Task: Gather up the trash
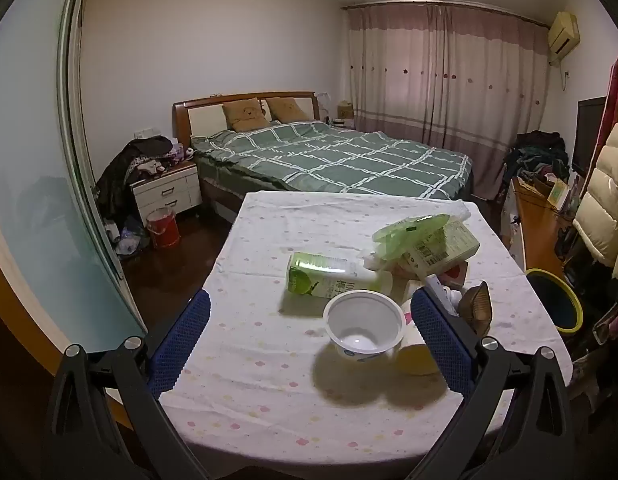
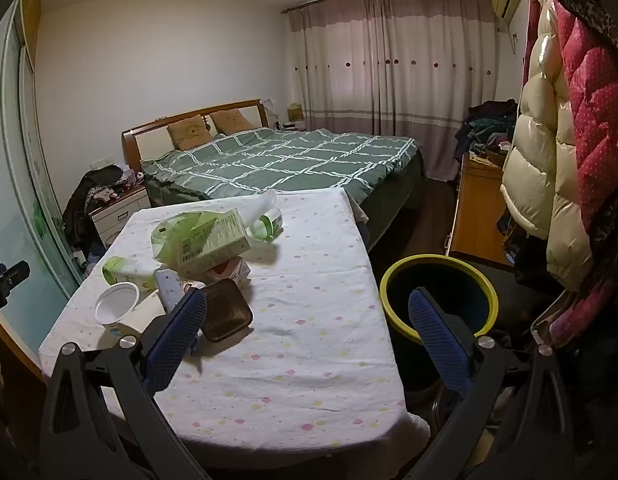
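Left tongs (image 1: 309,320) agape, empty; cup (image 1: 363,326) lies just ahead between them. Right tongs (image 2: 309,316) agape, farther; bin (image 2: 439,300) rightward.

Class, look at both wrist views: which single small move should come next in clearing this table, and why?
Probably ease the left gripper forward around the white cup: its fingers are open and empty, the cup stands nearest between them, and the bin waits beside the table.
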`<state>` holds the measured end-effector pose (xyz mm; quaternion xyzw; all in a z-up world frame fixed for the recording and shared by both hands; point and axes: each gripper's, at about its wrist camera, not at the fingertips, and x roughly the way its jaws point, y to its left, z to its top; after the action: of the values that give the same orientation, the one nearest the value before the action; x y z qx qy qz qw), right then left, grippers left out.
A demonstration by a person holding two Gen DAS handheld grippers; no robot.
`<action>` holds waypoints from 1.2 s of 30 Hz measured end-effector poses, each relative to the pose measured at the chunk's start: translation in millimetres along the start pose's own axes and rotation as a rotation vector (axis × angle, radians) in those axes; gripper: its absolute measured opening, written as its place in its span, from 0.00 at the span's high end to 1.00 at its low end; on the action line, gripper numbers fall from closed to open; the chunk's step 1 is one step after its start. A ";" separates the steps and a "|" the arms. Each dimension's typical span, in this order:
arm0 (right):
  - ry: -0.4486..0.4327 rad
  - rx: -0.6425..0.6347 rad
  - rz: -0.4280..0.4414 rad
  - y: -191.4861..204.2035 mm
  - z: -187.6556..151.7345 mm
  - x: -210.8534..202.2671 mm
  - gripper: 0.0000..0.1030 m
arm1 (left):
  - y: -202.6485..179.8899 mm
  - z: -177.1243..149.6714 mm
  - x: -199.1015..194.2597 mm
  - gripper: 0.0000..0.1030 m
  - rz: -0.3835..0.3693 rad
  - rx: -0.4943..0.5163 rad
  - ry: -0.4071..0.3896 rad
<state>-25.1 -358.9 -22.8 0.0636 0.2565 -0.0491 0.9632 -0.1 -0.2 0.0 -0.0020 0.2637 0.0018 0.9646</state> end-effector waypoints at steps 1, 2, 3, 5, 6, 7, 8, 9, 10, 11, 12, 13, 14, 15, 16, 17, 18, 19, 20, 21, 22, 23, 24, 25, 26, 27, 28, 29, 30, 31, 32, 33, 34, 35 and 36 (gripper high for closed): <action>0.000 0.001 0.002 -0.2 -0.1 0.4 0.06 | -0.1 0.0 -0.1 0.03 0.001 0.003 -0.006; 0.001 0.000 0.002 -0.3 -0.1 0.8 0.06 | -0.3 -0.1 -0.9 0.04 0.002 0.005 -0.018; 0.002 0.000 0.003 -0.5 -0.1 1.1 0.06 | -0.3 -0.1 -0.9 0.04 0.002 0.004 -0.017; 0.003 0.000 0.002 -1.0 -0.1 1.5 0.06 | -1.0 -0.3 -1.5 0.04 -0.002 0.005 -0.014; 0.003 0.001 0.002 -1.2 0.1 1.6 0.06 | -1.7 -0.4 -2.1 0.04 -0.003 0.006 -0.012; 0.003 0.000 0.001 -0.8 -0.5 2.8 0.06 | -2.5 -0.4 -2.9 0.04 -0.004 0.008 -0.011; 0.003 -0.001 0.001 -0.7 -0.6 2.9 0.06 | -3.1 3.8 -2.7 0.04 -0.005 0.010 -0.009; 0.002 -0.001 0.002 -0.5 -0.8 3.0 0.06 | -4.8 3.1 -3.0 0.04 -0.005 0.011 -0.009; 0.002 -0.001 0.002 -0.4 -1.0 3.1 0.06 | -3.7 3.6 -5.5 0.04 -0.006 0.012 -0.008; 0.005 0.001 0.003 -1.5 -0.9 4.5 0.06 | -3.8 -0.4 1.0 0.04 -0.007 0.012 -0.007; 0.006 0.002 0.002 -1.6 -0.9 4.9 0.06 | -4.4 -0.3 0.0 0.04 -0.007 0.013 -0.007; 0.007 0.002 0.002 -1.7 -1.0 5.3 0.06 | -5.1 -0.7 1.1 0.04 -0.003 0.012 -0.004; 0.007 0.002 0.001 -1.8 -1.1 5.6 0.06 | -5.1 -0.8 1.4 0.04 -0.002 0.011 -0.003; 0.007 0.003 0.001 -1.8 -1.2 5.8 0.06 | -4.2 -0.8 2.9 0.04 -0.003 0.011 0.000; 0.006 0.003 0.001 -1.8 -1.4 5.8 0.06 | -4.5 -0.7 3.0 0.04 -0.003 0.011 0.001; 0.006 0.003 0.001 -1.6 -1.6 5.8 0.06 | -4.5 -0.6 3.2 0.04 -0.004 0.011 0.002; 0.005 0.003 0.001 -1.3 -1.8 5.5 0.06 | -3.6 -0.7 3.5 0.04 -0.006 0.012 0.002; 0.004 0.003 0.001 -0.9 -2.1 4.8 0.06 | -3.8 -0.7 3.5 0.04 -0.005 0.011 0.003; 0.003 0.003 0.001 -0.5 -2.4 4.0 0.06 | -3.6 -0.8 3.5 0.04 -0.006 0.010 0.003; 0.002 0.004 0.001 0.0 -2.8 3.1 0.06 | -3.5 -0.9 3.5 0.04 -0.006 0.010 0.003; 0.002 0.004 0.000 0.7 -3.2 2.3 0.06 | -3.5 -1.1 3.5 0.04 -0.006 0.010 0.002; 0.008 0.004 0.001 -1.9 -1.9 6.9 0.06 | -3.5 -1.0 3.6 0.04 -0.006 0.010 0.003; 0.011 0.005 0.004 -2.8 -1.7 7.5 0.06 | -3.2 -1.0 3.8 0.04 -0.007 0.010 0.003; 0.011 0.005 0.005 -2.8 -1.7 7.4 0.06 | -2.1 -1.0 2.6 0.04 -0.008 0.011 0.003; 0.011 0.005 0.004 -2.8 -1.8 7.2 0.06 | -2.0 -1.1 2.5 0.04 -0.007 0.010 0.003; 0.010 0.005 0.003 -2.6 -1.9 7.0 0.06 | -2.0 -1.1 2.5 0.04 -0.007 0.009 0.003; 0.010 0.005 0.002 -2.4 -2.0 6.8 0.06 | -2.2 -1.1 2.6 0.04 -0.008 0.010 0.003; 0.012 0.007 0.005 -3.4 -1.8 7.8 0.06 | -2.3 -1.1 2.4 0.04 -0.007 0.011 0.004; 0.011 0.007 0.005 -3.4 -1.9 7.8 0.06 | -2.3 -1.2 2.3 0.04 -0.007 0.011 0.004; 0.011 0.007 0.003 -3.3 -1.9 7.7 0.06 | -2.8 -1.6 4.6 0.04 -0.007 0.011 0.005; 0.011 0.007 0.003 -3.0 -2.0 7.6 0.06 | -2.8 -1.8 4.6 0.04 -0.006 0.010 0.004; 0.011 0.007 0.003 -2.7 -2.2 7.4 0.06 | -2.8 -1.9 4.6 0.04 -0.007 0.011 0.005; 0.012 0.007 0.004 -4.6 -1.8 8.8 0.06 | -3.0 -2.0 4.7 0.04 -0.007 0.011 0.005; 0.012 0.007 0.003 -4.5 -1.9 8.8 0.06 | -3.0 -2.0 4.7 0.04 -0.007 0.011 0.004; 0.012 0.006 0.002 -4.3 -2.0 8.7 0.06 | -3.4 -2.1 4.9 0.04 -0.007 0.011 0.005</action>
<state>-19.1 -363.3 -29.2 0.0673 0.2619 -0.0485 0.9615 3.0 -3.6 -4.3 0.0023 0.2658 -0.0029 0.9640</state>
